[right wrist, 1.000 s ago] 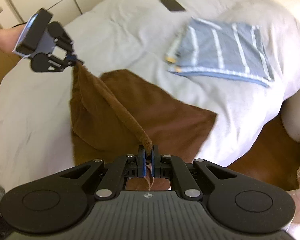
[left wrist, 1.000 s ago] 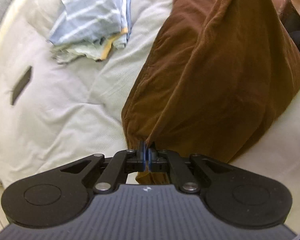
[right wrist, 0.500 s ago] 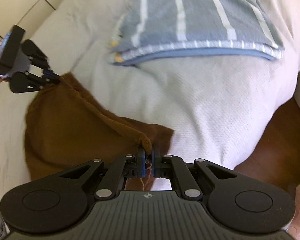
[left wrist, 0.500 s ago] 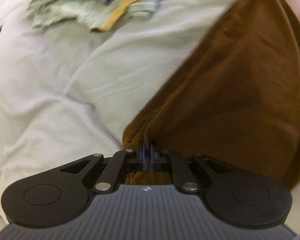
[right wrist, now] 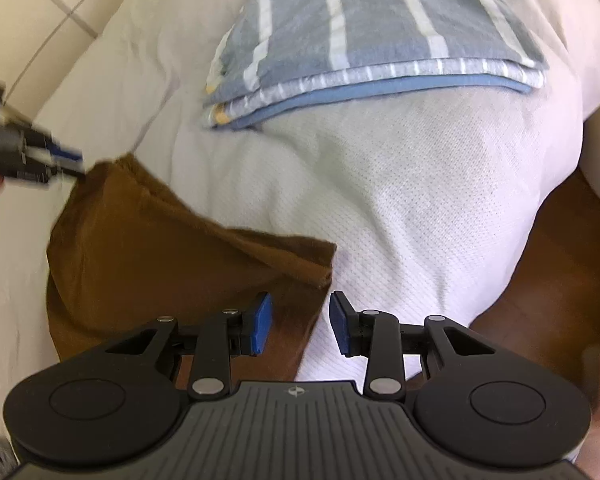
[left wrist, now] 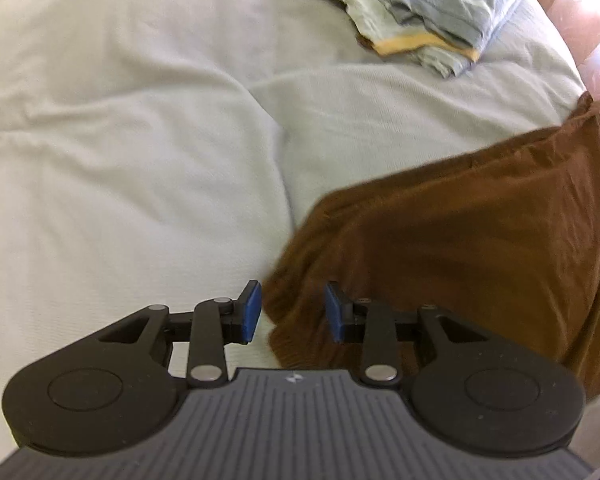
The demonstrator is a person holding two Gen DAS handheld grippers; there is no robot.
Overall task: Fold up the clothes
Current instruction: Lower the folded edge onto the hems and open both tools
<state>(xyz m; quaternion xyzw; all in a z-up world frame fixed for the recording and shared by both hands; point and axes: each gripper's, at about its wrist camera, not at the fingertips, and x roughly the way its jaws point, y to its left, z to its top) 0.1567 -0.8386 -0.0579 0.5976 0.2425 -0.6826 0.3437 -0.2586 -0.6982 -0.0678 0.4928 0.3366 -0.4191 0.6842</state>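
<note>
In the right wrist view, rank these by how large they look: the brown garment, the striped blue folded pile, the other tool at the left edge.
1. Striped blue folded pile and brown garment: similar, too close to rank.
2. Left tool: smallest, though farther away and blurred.

Both claws are hanging with blue pads spread wide: the left claw (left wrist: pixel 293 312) and the right claw (right wrist: pixel 300 328) are gripping nothing.
</note>
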